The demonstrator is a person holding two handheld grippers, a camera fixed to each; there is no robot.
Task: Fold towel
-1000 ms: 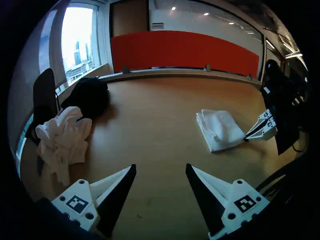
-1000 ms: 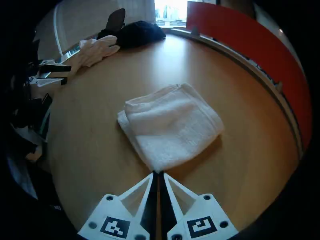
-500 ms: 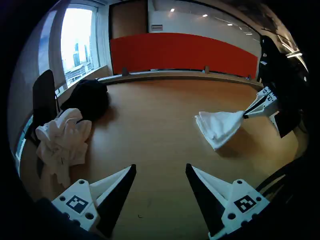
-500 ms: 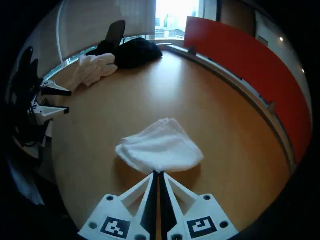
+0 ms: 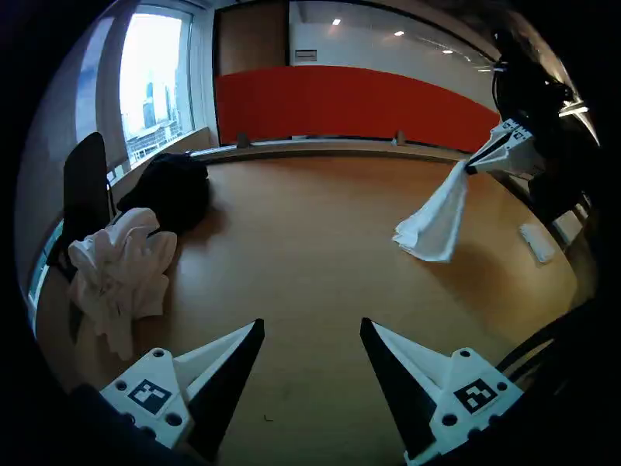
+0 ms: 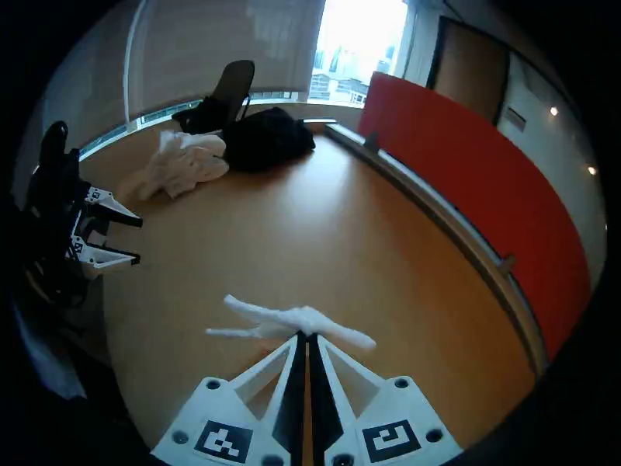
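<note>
Over the right-hand part of a long light-brown wooden table: item 1, white terry towel, pinched at one corner and hanging down in a loose drape. Its lower end is close to the tabletop; contact cannot be judged. A shadow lies on the wood beside it. In the right gripper view the same towel spreads out thinly just ahead of the fingertips, above the table.

Item 2, right gripper, white with black inner faces and square printed markers. The jaws are clenched tight on the towel corner. In the left gripper view it is raised well above the tabletop.

Item 3, left gripper, same make. The jaws are spread wide with nothing between them, low over the near table edge. In the right gripper view it stands at the far left, well apart from the towel, fingers parted.

Item 4, crumpled heap of white cloths, at the window end of the table.

Item 5, soft black bag, just beside the heap.

Item 6, small folded white cloth, flat at the right table edge.

Item 7, dark chair back, beyond the heap.

Item 8, long red partition panel, along the far table edge.

Item 9, bright window.
</note>
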